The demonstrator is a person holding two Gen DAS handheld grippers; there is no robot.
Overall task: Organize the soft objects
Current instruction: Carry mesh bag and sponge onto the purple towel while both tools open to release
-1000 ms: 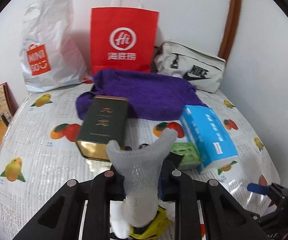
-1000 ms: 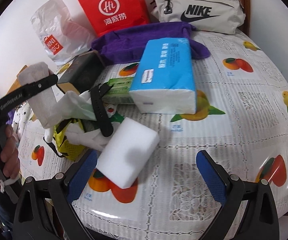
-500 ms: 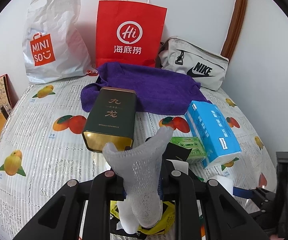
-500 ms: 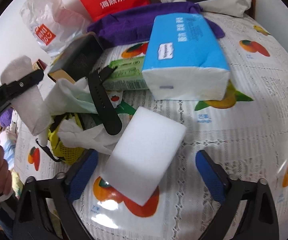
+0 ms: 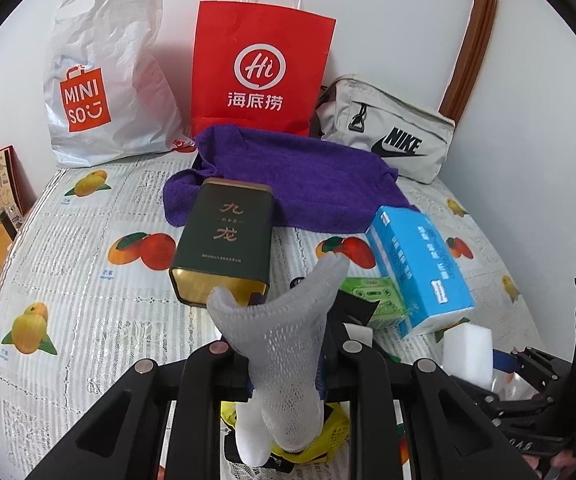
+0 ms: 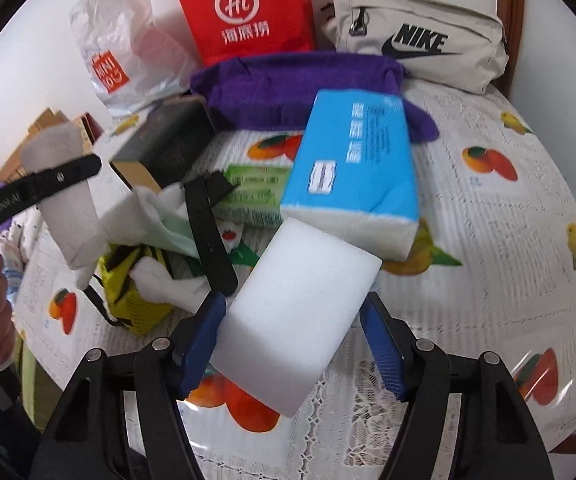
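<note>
My left gripper (image 5: 283,350) is shut on a grey mesh sock (image 5: 288,344) and holds it above the table; it also shows in the right wrist view (image 6: 63,204). My right gripper (image 6: 292,316) has its blue pads closed in around a white sponge block (image 6: 296,316), which also shows in the left wrist view (image 5: 468,352). The left pad touches it; contact on the right side is unclear. A purple towel (image 5: 300,176) lies at the back. A blue tissue pack (image 6: 352,172) lies mid-table. White cloths (image 6: 159,280) and a yellow mesh bag (image 6: 127,292) lie at the left.
A dark tea tin (image 5: 223,240), a green box (image 6: 251,192) and a black watch strap (image 6: 207,232) lie mid-table. A red paper bag (image 5: 259,68), a white Miniso bag (image 5: 99,80) and a beige Nike pouch (image 5: 388,136) stand against the wall.
My right gripper moved forward and its jaws closed in around the sponge, which now sits between the pads. My left gripper rose a little with the sock.
</note>
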